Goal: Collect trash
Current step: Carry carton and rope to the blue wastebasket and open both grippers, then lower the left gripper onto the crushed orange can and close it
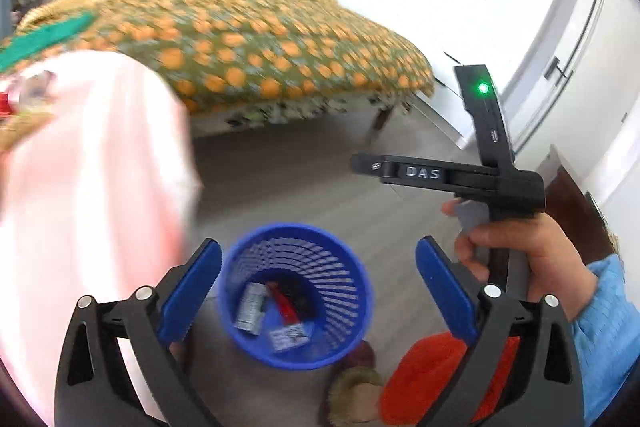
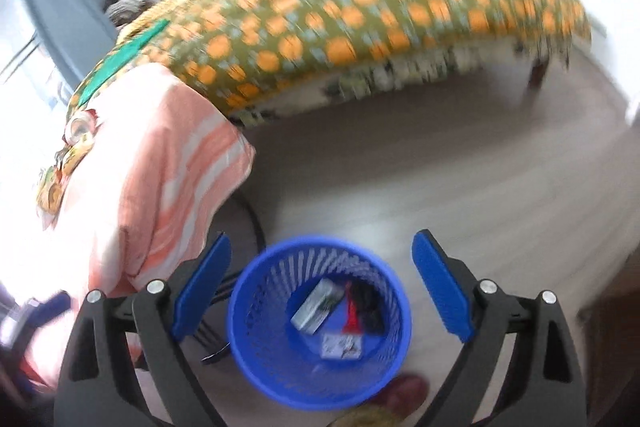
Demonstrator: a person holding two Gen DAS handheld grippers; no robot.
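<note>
A blue mesh waste basket [image 1: 240, 291] stands on the grey floor and holds several pieces of trash, among them a crushed grey packet [image 1: 250, 307], a red wrapper [image 1: 285, 305] and a small printed packet [image 1: 289, 338]. My left gripper [image 1: 318, 287] is open and empty above it. The basket also shows in the right wrist view [image 2: 248, 327], with my right gripper [image 2: 322, 283] open and empty over it. A can and wrappers [image 2: 78, 131] lie on the pink-striped cloth [image 2: 160, 167] at the left. The right gripper's body [image 1: 480, 171] shows in the left wrist view, held in a hand.
A bed with an orange-spotted green cover [image 2: 360, 7] fills the back. The pink cloth [image 1: 88, 187] covers a table at the left. A foot in a slipper [image 1: 352, 395] and red clothing [image 1: 424, 375] are beside the basket. White cupboard doors [image 1: 560, 67] stand at the right.
</note>
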